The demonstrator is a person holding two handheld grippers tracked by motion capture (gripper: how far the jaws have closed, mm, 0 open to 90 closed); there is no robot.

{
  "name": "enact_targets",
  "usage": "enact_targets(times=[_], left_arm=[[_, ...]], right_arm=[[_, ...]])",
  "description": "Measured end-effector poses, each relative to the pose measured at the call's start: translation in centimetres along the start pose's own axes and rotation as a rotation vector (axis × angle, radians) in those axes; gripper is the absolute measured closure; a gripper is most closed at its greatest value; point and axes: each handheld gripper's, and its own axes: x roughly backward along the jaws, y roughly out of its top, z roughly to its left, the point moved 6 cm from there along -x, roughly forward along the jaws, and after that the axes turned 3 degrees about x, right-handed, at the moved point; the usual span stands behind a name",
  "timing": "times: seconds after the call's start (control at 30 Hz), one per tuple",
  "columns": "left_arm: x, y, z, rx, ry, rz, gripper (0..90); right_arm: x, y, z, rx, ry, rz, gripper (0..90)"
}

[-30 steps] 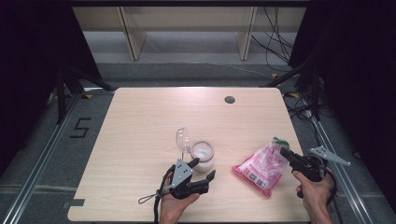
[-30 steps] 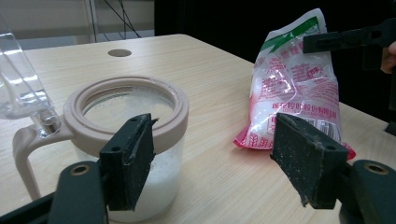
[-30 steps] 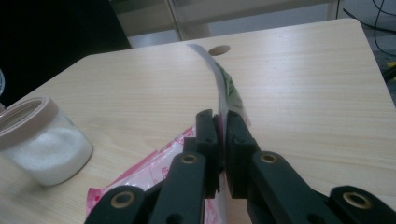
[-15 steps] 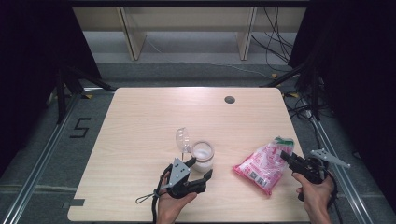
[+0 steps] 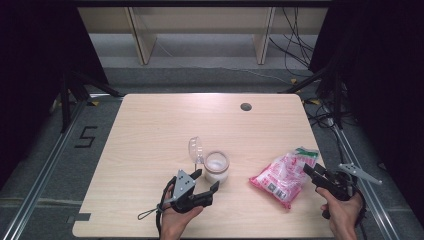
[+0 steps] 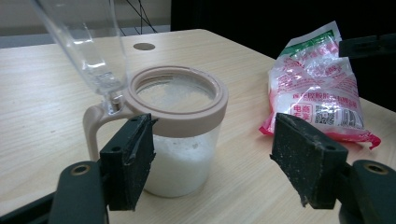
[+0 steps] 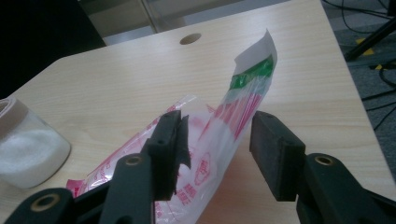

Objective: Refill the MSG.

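1. Nearest the front edge of the table, the left gripper sits low in the person's left hand, jaws spread wide and gripping nothing. It has hardly shifted from a second ago.
2. In the left gripper view one pad stands right by the jar's near side, the other well clear to the right; whether the near pad touches the glass I cannot tell.
3. The jar, tan-rimmed and part full of white grains, stands upright a little in from the front edge, near its middle. It is in the same spot as before.
4. Its clear lid is flipped up on the hinge, at the jar's far-left side, unchanged.
5. Over by the front right corner, the right gripper has just been opening its jaws. A second ago they pinched the bag; now the pads stand apart with the bag's green-topped end between them, one pad close against the plastic.
6. The pink bag lies on the table near the right edge, in much the same place as earlier.
7. Farthest off, a dark round hole sits near the far edge.
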Motion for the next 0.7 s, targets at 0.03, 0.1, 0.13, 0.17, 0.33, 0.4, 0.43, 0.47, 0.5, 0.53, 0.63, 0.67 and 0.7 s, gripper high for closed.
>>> enact_targets(times=[0.03, 0.1, 0.13, 0.17, 0.33, 0.4, 0.43, 0.47, 0.5, 0.53, 0.63, 0.67, 0.7], left_arm=[[0.0, 0.0, 0.1, -0.003, -0.002, -0.003, 29.5], [0.1, 0.0, 0.2, -0.003, 0.000, 0.003, 29.8], [0.1, -0.1, 0.2, -0.010, -0.002, 0.006, 29.9], [0.1, -0.1, 0.2, -0.013, -0.003, 0.009, 29.9], [0.1, -0.4, 0.7, -0.009, 0.003, 0.015, 30.4], [0.2, -0.5, 0.9, -0.004, 0.016, 0.020, 30.8], [0.2, -0.5, 1.0, -0.002, 0.016, 0.013, 30.8], [0.2, -0.5, 1.2, -0.002, 0.011, 0.009, 30.9], [0.4, -0.5, 1.3, -0.001, 0.024, 0.016, 31.7], [0.4, -0.4, 1.5, 0.004, 0.020, 0.000, 32.4], [0.8, -0.4, 2.0, 0.020, 0.034, 0.008, 33.8], [0.8, -0.4, 2.2, 0.019, 0.035, 0.006, 33.8], [0.9, -0.4, 2.4, 0.020, 0.049, 0.010, 34.0]], right_arm=[[0.2, 0.0, 0.1, -0.013, 0.008, 0.016, 51.8], [0.2, -0.1, -0.1, -0.015, 0.010, -0.006, 50.4], [0.4, -0.2, 0.0, -0.031, 0.000, -0.001, 50.3], [0.5, -0.2, -0.2, -0.007, -0.008, 0.002, 50.2], [1.2, -0.3, 0.0, 0.009, -0.014, 0.016, 48.4], [1.3, -0.3, 0.2, 0.024, -0.022, 0.002, 48.3], [1.5, -0.3, 0.3, 0.029, -0.030, 0.017, 48.3], [1.4, -0.2, 0.4, 0.034, -0.017, -0.011, 48.2], [1.5, -0.3, 0.6, 0.039, -0.012, -0.004, 47.8], [1.6, -0.4, 0.9, 0.019, 0.002, 0.003, 47.5], [1.7, -0.4, 1.4, 0.039, 0.000, -0.003, 45.8], [1.6, -0.4, 1.5, 0.061, 0.010, -0.017, 45.1], [1.8, -0.5, 1.8, 0.059, 0.015, 0.010, 44.7]])
